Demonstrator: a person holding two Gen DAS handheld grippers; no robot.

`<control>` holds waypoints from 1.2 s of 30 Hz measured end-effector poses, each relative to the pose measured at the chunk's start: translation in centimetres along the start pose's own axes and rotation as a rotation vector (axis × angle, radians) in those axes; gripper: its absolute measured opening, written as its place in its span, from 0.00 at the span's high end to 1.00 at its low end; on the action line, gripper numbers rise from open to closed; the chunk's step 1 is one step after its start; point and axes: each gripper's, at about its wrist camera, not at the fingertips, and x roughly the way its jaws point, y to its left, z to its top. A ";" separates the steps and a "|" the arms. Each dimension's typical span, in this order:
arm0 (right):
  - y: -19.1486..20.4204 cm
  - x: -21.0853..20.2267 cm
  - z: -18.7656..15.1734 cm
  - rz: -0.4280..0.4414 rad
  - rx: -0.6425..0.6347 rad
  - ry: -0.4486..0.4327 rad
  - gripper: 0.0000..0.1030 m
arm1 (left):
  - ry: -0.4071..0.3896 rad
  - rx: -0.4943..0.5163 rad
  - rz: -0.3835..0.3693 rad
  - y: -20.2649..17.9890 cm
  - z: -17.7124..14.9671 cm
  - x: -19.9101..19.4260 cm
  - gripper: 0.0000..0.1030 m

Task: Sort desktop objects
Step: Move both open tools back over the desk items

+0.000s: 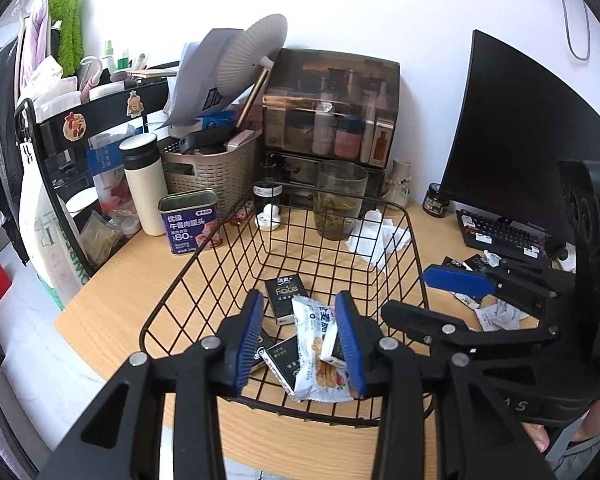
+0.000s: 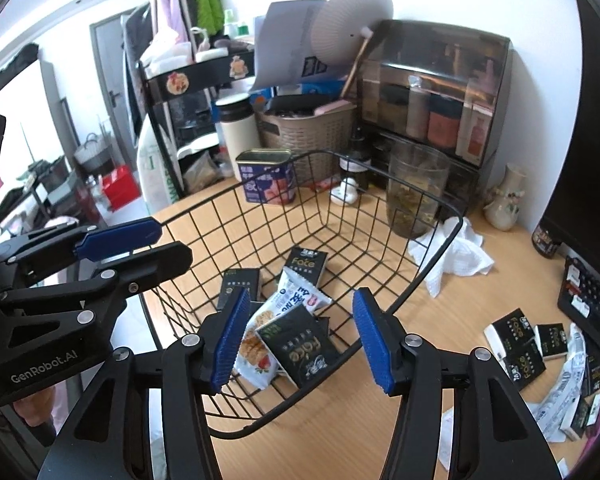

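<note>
A black wire basket [image 1: 414, 240] [image 2: 432, 272] stands on the wooden desk. In it lie a white snack packet [image 1: 316, 360] [image 2: 288, 296] and several black "Face" packets [image 1: 286, 298] [image 2: 300, 344]. My left gripper [image 1: 302, 340] is open above the basket's near end, its blue pads either side of the snack packet; nothing is gripped. My right gripper [image 2: 298, 340] is open and empty over the basket's near right corner. Each gripper shows in the other's view, the right [image 1: 456, 280] and the left [image 2: 116, 240]. More black packets [image 2: 520, 348] lie on the desk at the right.
Behind the basket stand a luncheon-meat tin [image 1: 190, 222], a white flask [image 1: 144, 184], a woven basket [image 1: 212, 168], a plastic cup [image 1: 340, 200] and a dark cosmetics organizer [image 1: 332, 112]. Crumpled tissue [image 2: 456, 256] lies right of the basket. A monitor [image 1: 520, 140] and keyboard [image 1: 500, 236] stand at the right.
</note>
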 end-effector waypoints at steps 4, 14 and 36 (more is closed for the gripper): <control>-0.3 -0.3 -0.2 -0.004 0.008 -0.002 0.47 | -0.002 0.005 -0.008 -0.5 0.1 0.0 0.58; -3.5 -2.1 -1.7 -0.055 0.059 -0.013 0.47 | -0.011 0.052 -0.071 -3.1 0.4 0.2 0.38; -21.7 -11.4 -15.2 -0.373 0.401 0.055 0.47 | 0.258 0.429 -0.270 -22.7 -6.1 12.2 0.32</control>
